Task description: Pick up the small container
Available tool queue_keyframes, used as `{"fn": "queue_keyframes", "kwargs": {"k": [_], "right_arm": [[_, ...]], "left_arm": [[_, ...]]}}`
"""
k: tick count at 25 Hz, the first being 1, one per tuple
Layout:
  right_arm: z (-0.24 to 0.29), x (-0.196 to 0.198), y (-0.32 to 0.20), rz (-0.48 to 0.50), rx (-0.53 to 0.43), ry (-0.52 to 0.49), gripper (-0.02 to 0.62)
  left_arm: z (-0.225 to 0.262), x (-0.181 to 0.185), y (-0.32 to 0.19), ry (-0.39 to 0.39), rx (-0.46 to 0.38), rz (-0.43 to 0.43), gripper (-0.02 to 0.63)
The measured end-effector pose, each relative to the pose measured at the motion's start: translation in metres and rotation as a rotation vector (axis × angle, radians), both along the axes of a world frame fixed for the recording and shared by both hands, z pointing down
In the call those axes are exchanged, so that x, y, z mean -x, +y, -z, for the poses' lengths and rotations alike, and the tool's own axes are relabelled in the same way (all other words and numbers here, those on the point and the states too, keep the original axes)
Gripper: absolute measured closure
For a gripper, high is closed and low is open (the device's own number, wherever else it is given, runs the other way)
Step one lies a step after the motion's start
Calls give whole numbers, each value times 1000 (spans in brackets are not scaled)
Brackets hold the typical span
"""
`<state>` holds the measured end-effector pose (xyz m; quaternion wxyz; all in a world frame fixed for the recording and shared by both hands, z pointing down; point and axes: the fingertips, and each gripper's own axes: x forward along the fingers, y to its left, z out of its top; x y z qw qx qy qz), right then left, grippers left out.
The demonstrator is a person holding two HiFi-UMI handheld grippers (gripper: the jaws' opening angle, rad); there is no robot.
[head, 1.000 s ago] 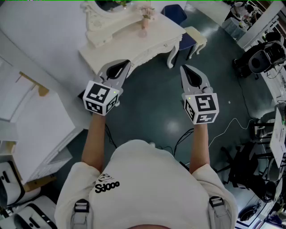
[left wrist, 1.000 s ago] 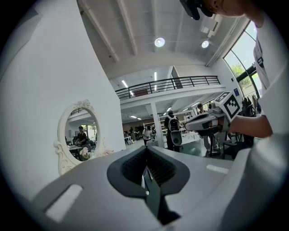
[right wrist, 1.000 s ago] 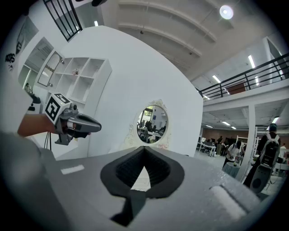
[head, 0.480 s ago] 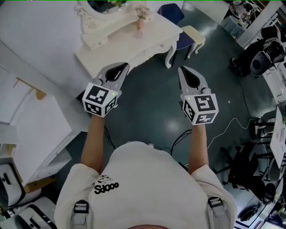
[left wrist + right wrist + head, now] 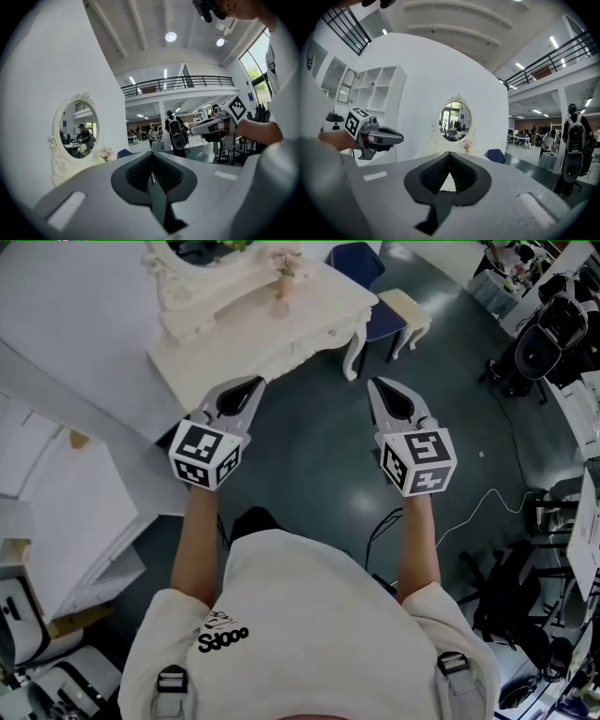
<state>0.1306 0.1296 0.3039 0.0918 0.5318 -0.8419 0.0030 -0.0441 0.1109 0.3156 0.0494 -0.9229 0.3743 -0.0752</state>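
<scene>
Left tool (image 5: pixel 253 383): jaws pressed together, nothing between them, held out over the dark floor (image 5: pixel 319 456). Right tool (image 5: pixel 377 385): the same, closed tight and empty, level with its partner at about 3 o'clock from it. White carved desk (image 5: pixel 314 320): stands at 11 to 12 o'clock from the person, well apart from both tools. Oval mirror (image 5: pixel 455 116): upright at the desk's back edge. Small container: not surely identified. The only small item I can see on the desk is a pinkish vessel (image 5: pixel 279 307) holding pale flowers, just in front of the mirror at 12 o'clock from the left tool; its shape and material are too small to tell. Step in hand, by my reading: the approach, with no grasp yet begun. To do it well, close in on the desk, open one tool before reaching, come in level from the front edge, and keep clear of the mirror frame and the blossoms.
</scene>
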Motion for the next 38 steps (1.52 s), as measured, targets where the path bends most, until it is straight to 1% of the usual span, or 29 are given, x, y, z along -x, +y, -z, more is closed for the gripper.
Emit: {"fn": "queue_keyframes", "kwargs": {"k": [4, 8, 11, 15, 18, 21, 25, 28, 35, 38], "right_arm": [[-7, -8, -22, -3, 9, -40, 594], [-12, -7, -61, -1, 12, -72, 594], [-12, -5, -102, -9, 6, -80, 594], [-4, 1, -163, -15, -3, -94, 594], [3, 3, -208, -34, 0, -79, 594], [-2, 4, -252, -69, 25, -78, 594], [-5, 10, -298, -76, 50, -73, 594], [-5, 15, -327, -88, 49, -84, 594], [-20, 34, -379, -60, 104, -107, 594], [-27, 35, -396, -71, 114, -101, 594]], "left_arm": [[-9, -9, -22, -5, 4, -9, 588], [-18, -12, -64, -10, 16, -23, 588], [-21, -11, -110, -15, 19, -34, 588], [-19, -10, -178, 0, 36, -47, 588], [-15, -11, -224, -1, 41, -70, 588], [-21, -9, -270, -9, 58, -82, 588], [-21, -8, -316, -14, 67, -102, 588], [-24, -5, -347, -21, 79, -113, 588], [-42, 0, -414, -27, 116, -136, 588], [-59, -2, -437, -55, 151, -152, 570]]}}
